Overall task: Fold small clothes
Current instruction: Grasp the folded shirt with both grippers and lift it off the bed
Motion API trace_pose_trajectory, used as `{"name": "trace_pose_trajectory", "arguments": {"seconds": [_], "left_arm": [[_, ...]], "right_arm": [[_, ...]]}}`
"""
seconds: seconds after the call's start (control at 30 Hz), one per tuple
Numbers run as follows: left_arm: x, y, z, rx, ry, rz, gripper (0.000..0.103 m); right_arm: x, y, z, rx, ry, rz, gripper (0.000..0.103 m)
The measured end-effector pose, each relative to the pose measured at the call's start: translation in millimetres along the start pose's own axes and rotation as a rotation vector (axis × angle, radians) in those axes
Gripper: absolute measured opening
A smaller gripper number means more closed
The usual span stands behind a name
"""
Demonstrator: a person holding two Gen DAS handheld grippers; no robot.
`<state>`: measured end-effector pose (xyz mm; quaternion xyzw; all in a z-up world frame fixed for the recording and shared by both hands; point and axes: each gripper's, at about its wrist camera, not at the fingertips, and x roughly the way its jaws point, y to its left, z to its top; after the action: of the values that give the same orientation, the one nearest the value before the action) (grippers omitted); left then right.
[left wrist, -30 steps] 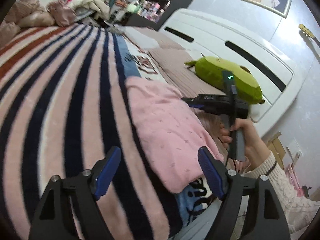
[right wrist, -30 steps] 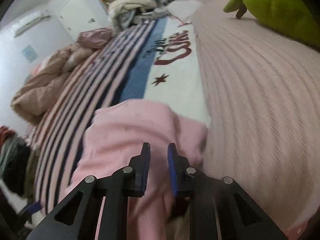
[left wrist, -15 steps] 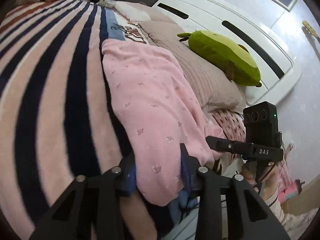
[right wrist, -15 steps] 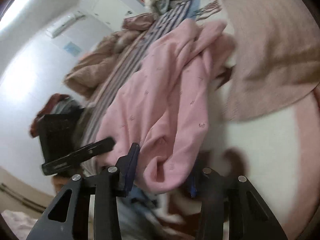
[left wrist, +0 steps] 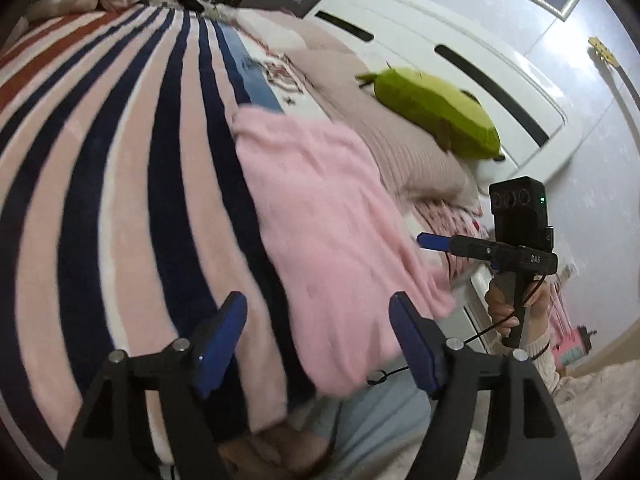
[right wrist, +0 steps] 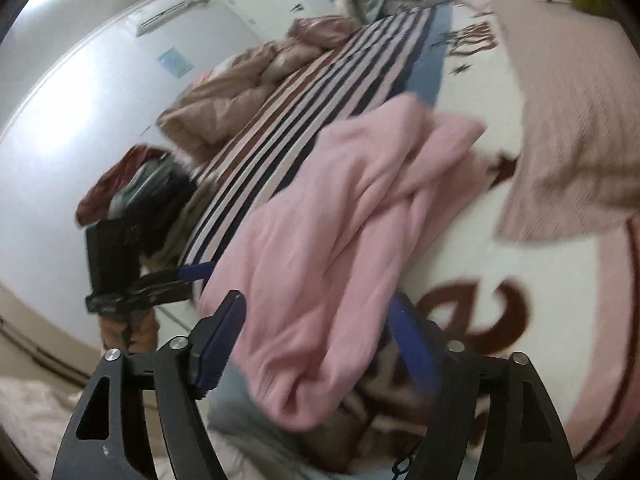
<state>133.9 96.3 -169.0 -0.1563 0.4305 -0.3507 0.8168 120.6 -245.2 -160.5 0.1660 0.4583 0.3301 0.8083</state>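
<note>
Bedroom, work surface is a bed with a striped blanket (left wrist: pixel 120 168); white headboard (left wrist: pixel 440 28) at the far right, a green plush toy (left wrist: pixel 436 116) lying on a ribbed pink cover (left wrist: pixel 400 148) just in front of it.

Pink garment (left wrist: pixel 320 216) lies on the near right part of the blanket, its near edge draped over the bed's edge toward me. From the right camera it looks bunched, with long creases and a rolled lump at the near end, so I judge it is not yet spread flat for a fold.

My left gripper (left wrist: pixel 320 340): jaws have just been opening and now stand wide. The garment's near edge sits between the fingers, but the pads do not press on it; nothing held.

My right gripper (right wrist: pixel 316 348): jaws have likewise just been opening, now wide, straddling the rolled near end of the garment without pinching it. Probably both released so the cloth could settle before I regrip.

Hard to read: both views are motion-blurred; the garment's type, sleeves and far hem are unclear. The right finger in the right view is smeared. Whatever lies below the bed's near edge is cut off
</note>
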Motion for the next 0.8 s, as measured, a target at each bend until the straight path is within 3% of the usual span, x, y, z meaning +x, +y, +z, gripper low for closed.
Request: {"name": "trace_pose_trajectory", "arguments": {"seconds": [0.1,0.27,0.3,0.33,0.37,0.4,0.43,0.53,0.8], "left_arm": [[17,4,28,-0.009,0.01,-0.027,0.07],[63,21,60,-0.051,0.087,-0.035,0.07],[73,24,64,-0.052,0.104,-0.041,0.062],[86,28,67,-0.054,0.13,-0.051,0.045],[95,32,69,-0.072,0.154,-0.049,0.036],[101,35,70,-0.092,0.17,-0.042,0.02],[103,35,72,-0.1,0.171,-0.035,0.014],[89,18,80,-0.031,0.139,0.003,0.011],[-14,-36,126,0.127,-0.032,0.101,0.011]], "right_arm": [[14,-18,24,0.07,0.042,0.024,0.082],[63,-37,43,0.134,0.196,0.087,0.082],[71,-39,45,0.132,0.208,0.086,0.081],[77,-41,47,0.138,0.205,0.095,0.076],[82,-42,48,0.147,0.194,0.116,0.069],[85,-42,50,0.151,0.19,0.123,0.051],[87,-41,51,0.154,0.184,0.116,0.039],[85,-29,58,0.12,0.142,0.091,0.023],[47,56,105,-0.041,-0.021,0.139,0.019]]}}
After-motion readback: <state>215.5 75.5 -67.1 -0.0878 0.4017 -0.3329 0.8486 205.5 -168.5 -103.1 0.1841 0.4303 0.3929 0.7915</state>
